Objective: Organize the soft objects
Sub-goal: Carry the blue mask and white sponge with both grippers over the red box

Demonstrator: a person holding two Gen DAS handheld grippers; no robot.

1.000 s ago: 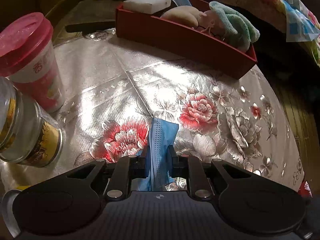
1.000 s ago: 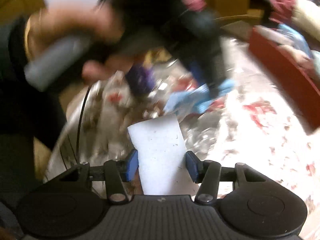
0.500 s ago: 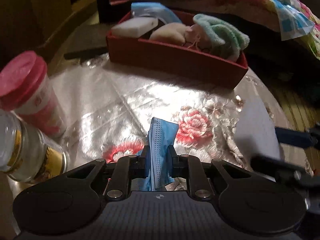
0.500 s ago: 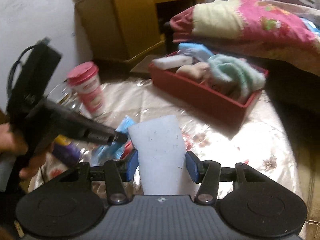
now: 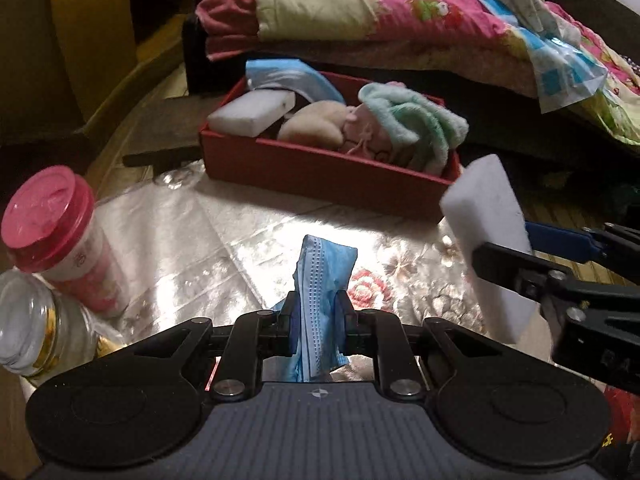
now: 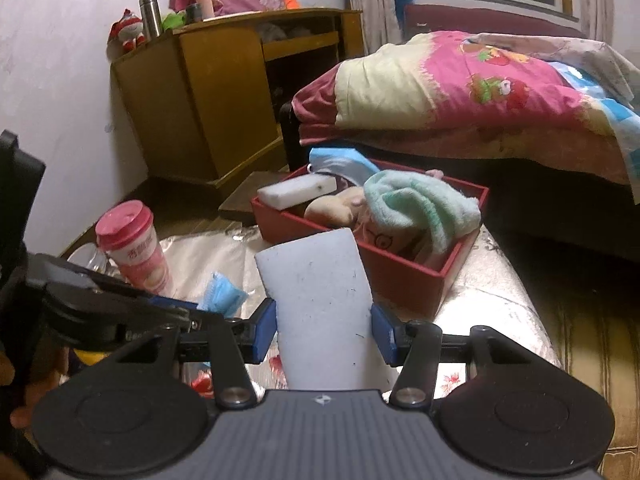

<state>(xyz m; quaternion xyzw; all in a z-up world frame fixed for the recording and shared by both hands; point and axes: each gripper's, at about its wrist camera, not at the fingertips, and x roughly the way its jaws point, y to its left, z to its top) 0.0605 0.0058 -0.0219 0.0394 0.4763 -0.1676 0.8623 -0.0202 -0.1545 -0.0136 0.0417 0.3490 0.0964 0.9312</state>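
My left gripper (image 5: 316, 320) is shut on a folded blue face mask (image 5: 320, 276) and holds it above the floral tablecloth. My right gripper (image 6: 323, 330) is shut on a white sponge block (image 6: 320, 304), also seen at the right of the left wrist view (image 5: 490, 236). Ahead stands a red box (image 5: 320, 168) holding a white sponge (image 5: 250, 114), a beige soft toy (image 5: 312, 126), a green towel (image 5: 412, 124) and a blue mask (image 5: 288, 74). In the right wrist view the box (image 6: 404, 276) is just beyond the sponge, and the left gripper with its mask (image 6: 222, 296) is at the left.
A pink-lidded cup (image 5: 60, 236) and a glass jar (image 5: 36, 328) stand at the table's left. A bed with a pink quilt (image 5: 400, 12) lies behind the box. A wooden cabinet (image 6: 224, 92) stands at the back left. The table edge drops off at the right (image 6: 532, 320).
Both grippers have lifted and drawn back from the table with their loads. The right gripper with the white sponge has come into the left wrist view at the right.
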